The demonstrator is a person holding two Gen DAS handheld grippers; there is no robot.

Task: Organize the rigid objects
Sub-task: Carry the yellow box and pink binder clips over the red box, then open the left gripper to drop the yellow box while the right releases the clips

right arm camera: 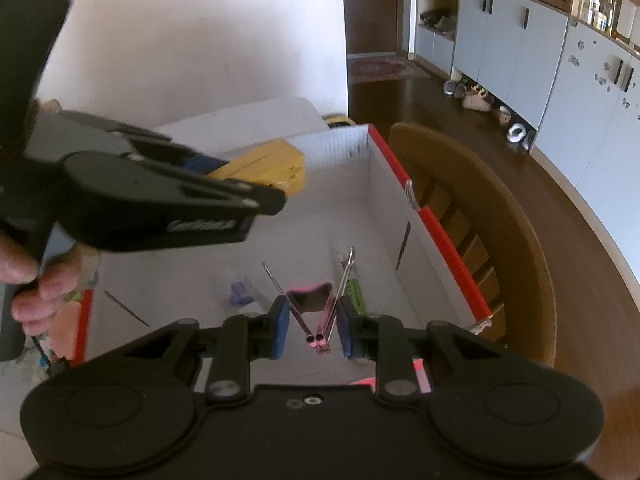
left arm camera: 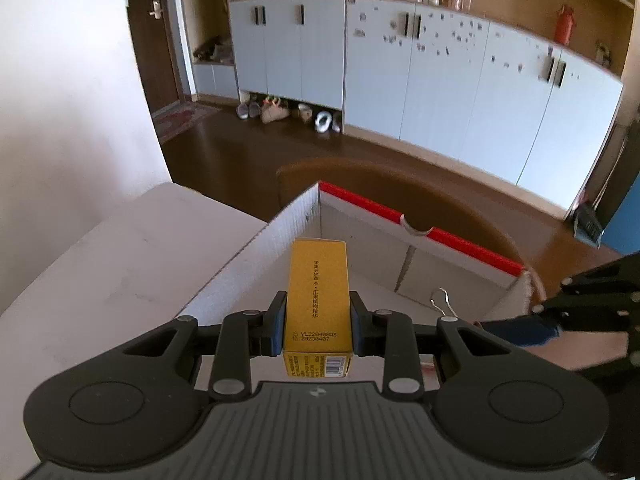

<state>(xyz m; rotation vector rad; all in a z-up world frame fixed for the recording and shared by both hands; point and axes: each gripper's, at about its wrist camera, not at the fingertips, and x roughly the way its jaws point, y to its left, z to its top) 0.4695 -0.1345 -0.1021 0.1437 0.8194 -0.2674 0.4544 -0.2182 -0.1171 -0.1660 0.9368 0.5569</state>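
My left gripper (left arm camera: 318, 326) is shut on a yellow carton (left arm camera: 318, 292) and holds it above the near-left edge of an open white cardboard box with a red rim (left arm camera: 460, 240). The carton also shows in the right wrist view (right arm camera: 268, 166), held over the box's far left. My right gripper (right arm camera: 312, 320) is shut on a pink binder clip (right arm camera: 312, 300) by its wire handles, over the box (right arm camera: 440, 236). In the left wrist view the right gripper shows at the right edge (left arm camera: 536, 326) with the clip's wire handle (left arm camera: 442, 300).
The box stands on a white table (left arm camera: 100, 264). A wooden chair (right arm camera: 500, 216) stands right behind the box. Small purple (right arm camera: 239, 294) and green (right arm camera: 356, 294) items lie on the box floor. Pale cupboards (left arm camera: 440, 72) line the far wall across a brown floor.
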